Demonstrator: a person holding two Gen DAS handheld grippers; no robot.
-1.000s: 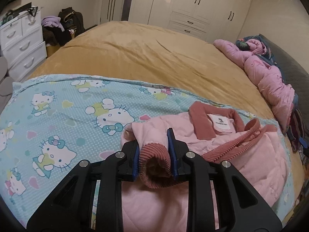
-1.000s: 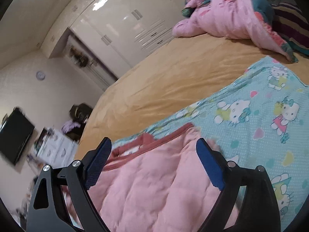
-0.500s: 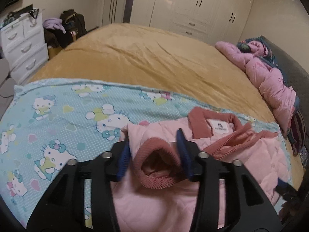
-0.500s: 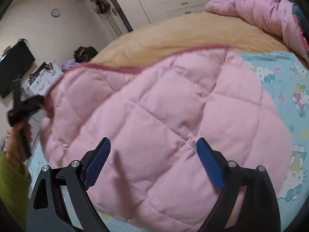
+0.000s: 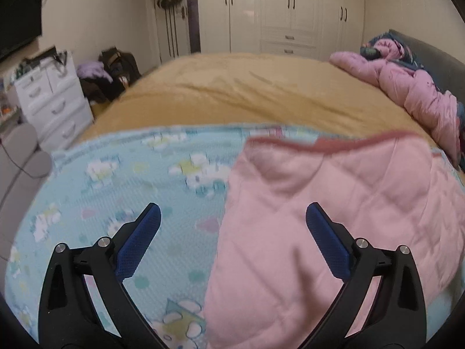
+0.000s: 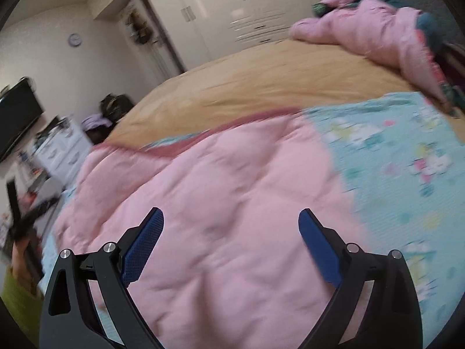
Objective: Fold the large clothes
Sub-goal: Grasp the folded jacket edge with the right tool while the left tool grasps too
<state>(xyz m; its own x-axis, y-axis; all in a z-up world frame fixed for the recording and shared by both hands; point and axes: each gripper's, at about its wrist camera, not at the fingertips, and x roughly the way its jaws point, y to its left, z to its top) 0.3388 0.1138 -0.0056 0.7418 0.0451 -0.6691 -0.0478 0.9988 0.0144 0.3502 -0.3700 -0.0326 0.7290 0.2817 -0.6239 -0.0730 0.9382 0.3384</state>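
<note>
A pink quilted jacket [image 5: 334, 203] with a dark-pink trimmed edge lies flat on a light-blue cartoon-cat blanket [image 5: 130, 174]. My left gripper [image 5: 232, 206] hovers over the jacket's left edge. Its jaws are opening, wide apart, and the blue pads [image 5: 139, 241] press on nothing. In the right wrist view the jacket [image 6: 232, 174] fills the middle, and my right gripper [image 6: 231, 210] is open just above it, holding nothing. The collar and cuff are hidden under the quilted panel.
The blanket [image 6: 392, 145] lies on a mustard bedspread [image 5: 247, 87]. A heap of pink bedding [image 5: 407, 87] sits at the far right by the headboard. A white drawer chest [image 5: 52, 99] and bags stand left of the bed. A green sleeve [image 6: 17, 296] shows at the left.
My left gripper let go of the ribbed cuff and opened wide. The quilted panel came over and now covers the collar and sleeve. Both views dropped lower toward the jacket.
</note>
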